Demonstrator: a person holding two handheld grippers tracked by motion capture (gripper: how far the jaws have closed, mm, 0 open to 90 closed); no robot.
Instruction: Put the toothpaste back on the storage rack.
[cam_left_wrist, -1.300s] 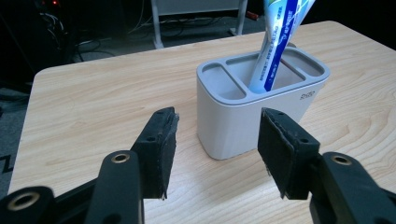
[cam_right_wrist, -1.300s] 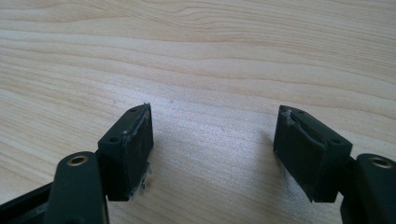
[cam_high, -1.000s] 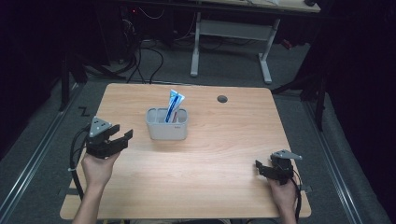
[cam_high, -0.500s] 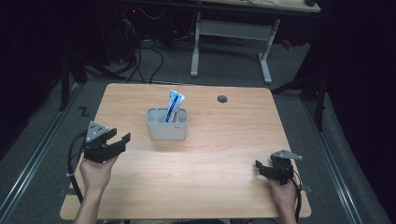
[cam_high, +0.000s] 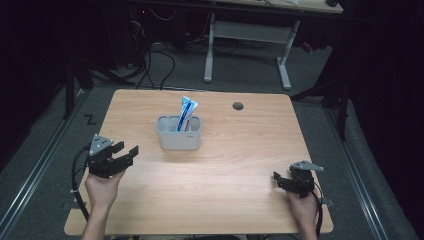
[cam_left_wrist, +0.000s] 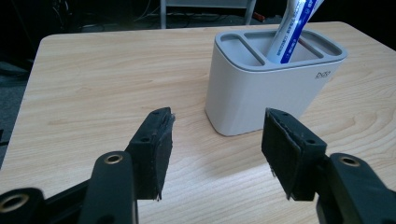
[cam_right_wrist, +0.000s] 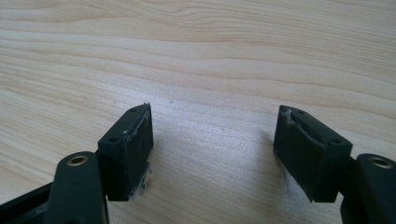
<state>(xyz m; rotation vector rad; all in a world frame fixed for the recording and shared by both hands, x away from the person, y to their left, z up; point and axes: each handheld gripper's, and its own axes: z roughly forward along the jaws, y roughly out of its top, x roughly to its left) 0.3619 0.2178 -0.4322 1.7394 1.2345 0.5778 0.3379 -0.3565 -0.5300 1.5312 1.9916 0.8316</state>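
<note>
A white holder (cam_high: 179, 133) with several slots stands near the middle of the wooden table (cam_high: 235, 150). A blue and white toothpaste tube (cam_high: 186, 113) leans upright in one slot. In the left gripper view the holder (cam_left_wrist: 266, 84) stands just beyond the jaws, with the tube (cam_left_wrist: 294, 28) rising from it. My left gripper (cam_high: 126, 153) is open near the table's left edge, pointing toward the holder, empty (cam_left_wrist: 215, 140). My right gripper (cam_high: 276, 178) rests low at the front right, open and empty (cam_right_wrist: 212, 135) over bare wood.
A dark round grommet hole (cam_high: 238, 106) lies at the back right of the table. Beyond the far edge stand a white desk frame (cam_high: 250, 45) and loose cables (cam_high: 150, 65) on the grey floor.
My left gripper has drifted back toward the table's front left, away from the holder. The right gripper has stayed put.
</note>
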